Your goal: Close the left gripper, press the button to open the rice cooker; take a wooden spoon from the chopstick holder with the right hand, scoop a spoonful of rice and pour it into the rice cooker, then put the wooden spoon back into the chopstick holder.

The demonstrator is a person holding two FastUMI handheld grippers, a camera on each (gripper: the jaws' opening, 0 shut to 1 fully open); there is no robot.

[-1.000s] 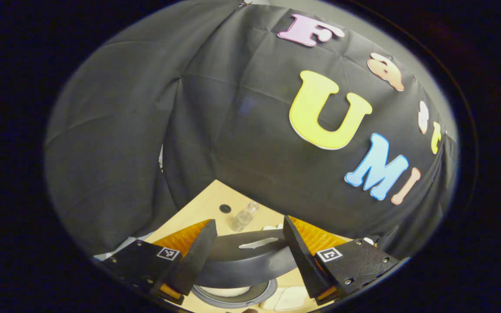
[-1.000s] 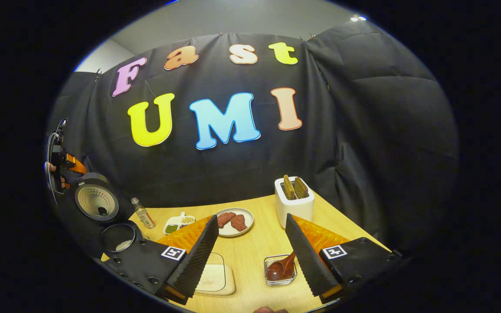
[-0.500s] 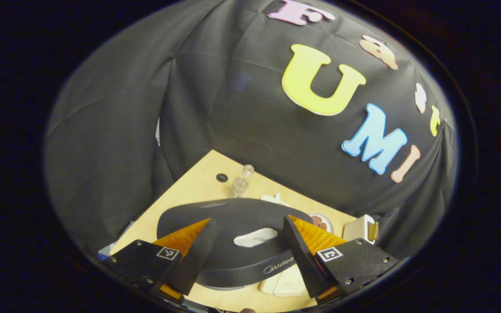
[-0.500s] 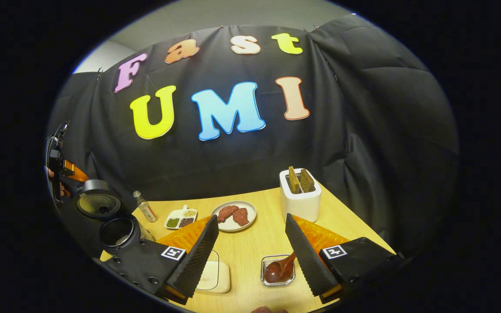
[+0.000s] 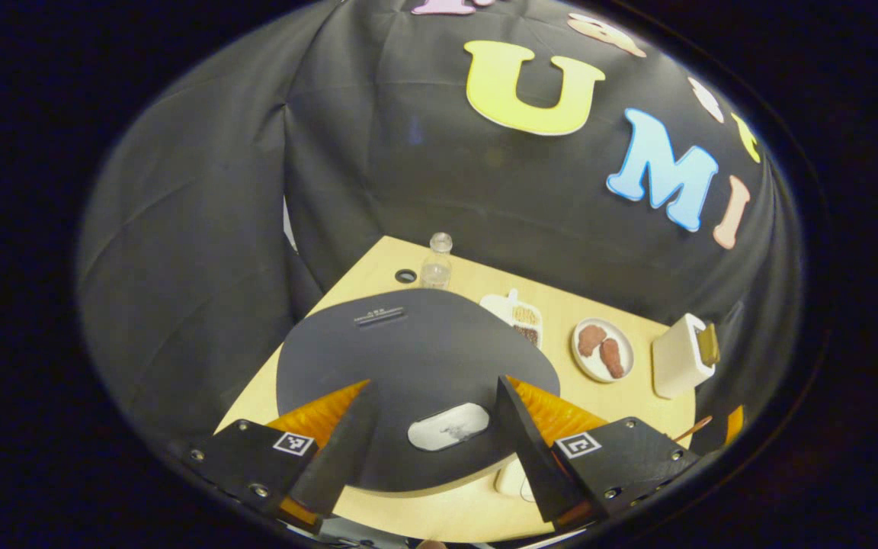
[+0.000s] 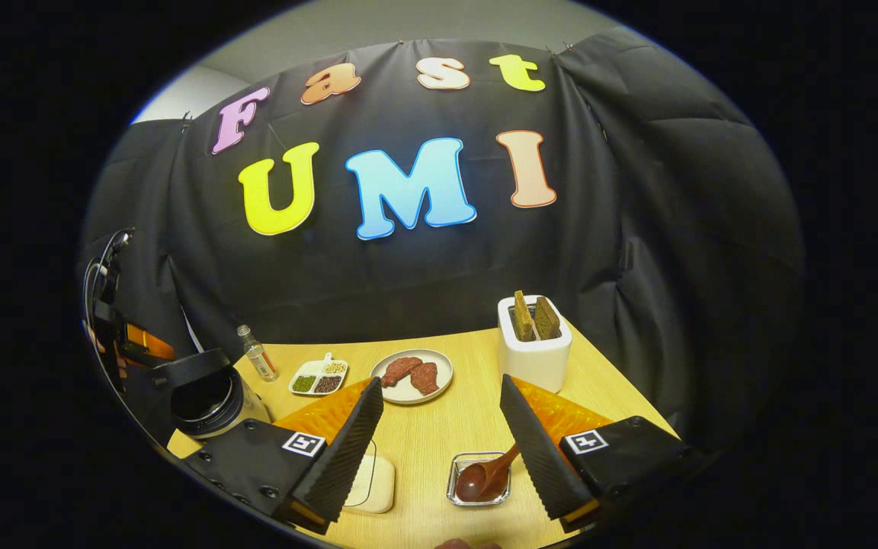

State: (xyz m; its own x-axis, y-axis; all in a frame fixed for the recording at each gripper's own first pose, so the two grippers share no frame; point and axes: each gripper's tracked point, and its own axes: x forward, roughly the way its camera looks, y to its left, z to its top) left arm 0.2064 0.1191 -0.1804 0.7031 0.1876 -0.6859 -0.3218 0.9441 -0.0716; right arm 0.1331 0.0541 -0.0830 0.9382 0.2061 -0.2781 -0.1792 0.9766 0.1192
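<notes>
A light wooden surface [image 6: 447,435] stands in a booth with black cloth walls, and a strip of grey room wall shows above the cloth in the right gripper view.

In the left gripper view the left hand-held gripper [image 5: 433,435] hangs above the dark lid of the rice cooker [image 5: 408,358], with its fingers spread apart and holding nothing. The lid looks lowered over the pot here, and a pale oval button [image 5: 448,425] lies on it between the two fingers. Behind the cooker stand a small clear bottle [image 5: 436,263] and a divided dish of beans [image 5: 519,314].

The right gripper view shows the cooker [image 6: 206,389] from the side, at the left edge, where the lid is tilted just above the dark opening of the pot; I cannot tell if it is fully shut. The left gripper's orange and black body, with a hand on it, is just behind the cooker.

The right hand-held gripper [image 6: 439,450] is also open and empty, above the surface. Between its fingers a wooden spoon [image 6: 485,476] lies in a small clear square container [image 6: 477,488], its handle leaning toward the right finger. Beside the left finger lies a pale flat tray [image 6: 374,480]. Farther back are a plate with two pieces of meat [image 6: 411,375] and a white toaster [image 6: 534,347] with two slices of bread in it.
</notes>
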